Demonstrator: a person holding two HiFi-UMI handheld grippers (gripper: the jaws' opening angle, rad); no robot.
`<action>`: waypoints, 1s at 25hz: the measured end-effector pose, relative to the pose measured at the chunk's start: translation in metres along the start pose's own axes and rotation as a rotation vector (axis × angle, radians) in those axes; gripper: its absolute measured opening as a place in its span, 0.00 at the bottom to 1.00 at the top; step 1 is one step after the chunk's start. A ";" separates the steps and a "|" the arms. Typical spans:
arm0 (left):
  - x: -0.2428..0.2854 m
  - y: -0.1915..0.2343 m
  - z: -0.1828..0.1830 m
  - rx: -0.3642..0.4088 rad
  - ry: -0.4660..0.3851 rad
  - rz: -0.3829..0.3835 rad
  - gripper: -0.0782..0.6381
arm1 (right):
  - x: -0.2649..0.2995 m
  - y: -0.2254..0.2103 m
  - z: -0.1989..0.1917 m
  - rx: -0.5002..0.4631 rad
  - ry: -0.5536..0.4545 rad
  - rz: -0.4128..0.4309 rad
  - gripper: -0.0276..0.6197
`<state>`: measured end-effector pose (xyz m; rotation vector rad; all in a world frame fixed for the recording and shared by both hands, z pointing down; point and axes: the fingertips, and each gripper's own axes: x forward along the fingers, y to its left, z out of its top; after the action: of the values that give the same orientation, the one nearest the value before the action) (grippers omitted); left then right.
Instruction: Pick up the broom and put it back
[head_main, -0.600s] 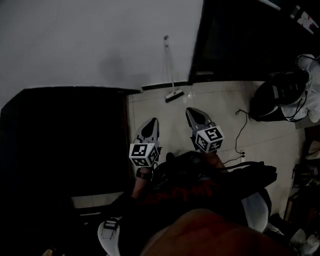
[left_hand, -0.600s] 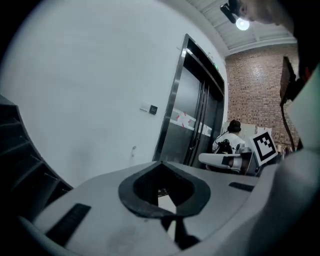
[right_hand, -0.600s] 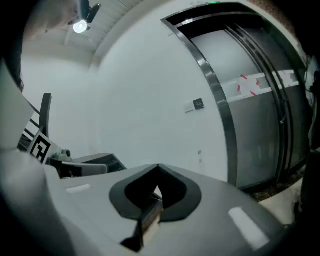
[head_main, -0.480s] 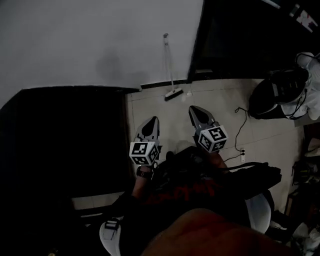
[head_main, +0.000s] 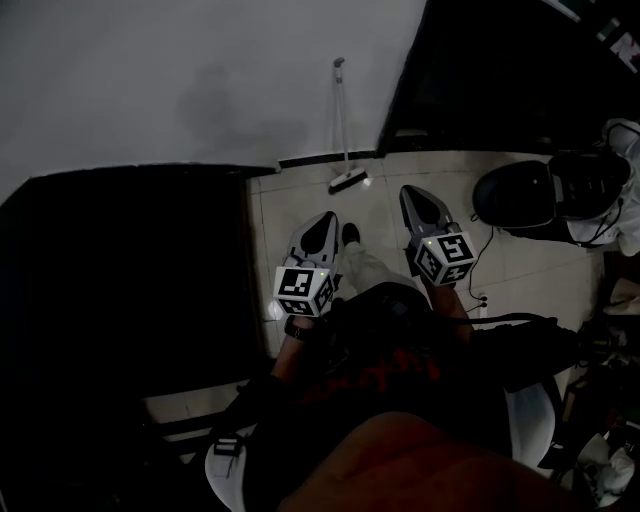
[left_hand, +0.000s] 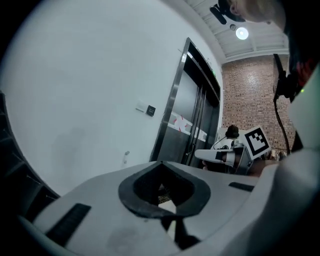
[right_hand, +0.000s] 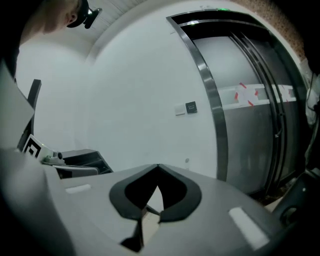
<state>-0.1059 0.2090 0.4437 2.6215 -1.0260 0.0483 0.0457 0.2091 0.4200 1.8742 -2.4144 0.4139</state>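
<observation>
A white wall (left_hand: 90, 90) is stretching left of the steel elevator door (left_hand: 192, 110), a ceiling lamp (left_hand: 242, 33) glowing above it.

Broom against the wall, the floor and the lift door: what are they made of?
Broom: thin pale handle, metal or plastic, too small to tell.
Floor: pale tiles, seemingly ceramic; joint lines show.
Lift door: likely brushed steel; grey, soft sheen, metal frame.

The head view is dim and grainy, and the large black block (head_main: 120, 280) at its left is lost in shadow, perhaps underexposed. The plain white wall (head_main: 180, 70) is softly lit; a round ceiling lamp (left_hand: 242, 33) glares, and both gripper views bow toward dark corners.
</observation>
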 end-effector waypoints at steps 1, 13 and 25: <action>0.015 0.004 0.003 -0.006 -0.001 0.006 0.12 | 0.012 -0.005 0.001 0.005 -0.008 0.012 0.05; 0.206 0.102 0.048 0.059 0.097 0.013 0.12 | 0.200 -0.111 0.018 0.047 0.007 0.028 0.05; 0.270 0.146 0.080 0.092 0.156 -0.064 0.12 | 0.308 -0.138 0.026 0.059 0.106 0.052 0.21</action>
<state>-0.0096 -0.0932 0.4492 2.6812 -0.9057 0.2871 0.1009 -0.1192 0.4835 1.7664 -2.4114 0.5791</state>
